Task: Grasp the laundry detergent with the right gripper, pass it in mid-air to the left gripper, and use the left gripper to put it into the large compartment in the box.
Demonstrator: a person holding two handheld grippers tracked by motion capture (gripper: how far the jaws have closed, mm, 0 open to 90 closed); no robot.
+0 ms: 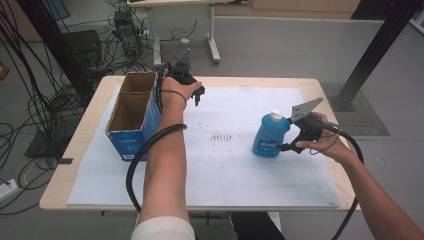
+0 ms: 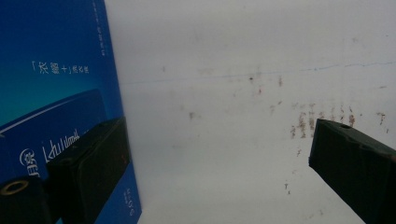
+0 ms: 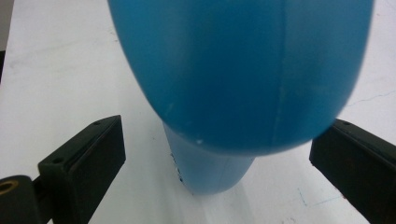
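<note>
— How many things do you have on the table?
— You have one blue bottle (image 1: 270, 135), one open cardboard box (image 1: 133, 114) with two compartments, one white sheet (image 1: 225, 165), and two grippers, one per hand.

This looks like a lab or test workshop rather than a home. A plain wooden bench (image 1: 320, 85) stands on a bare grey floor (image 1: 280, 45), covered with a stained white sheet (image 1: 235, 165). Bundles of black cables (image 1: 45, 105) trail across the floor at the left beside dark electronic boxes (image 1: 125, 30), black metal frame posts (image 1: 380, 45) rise at the sides, and another desk's legs (image 1: 212, 35) stand behind
</note>
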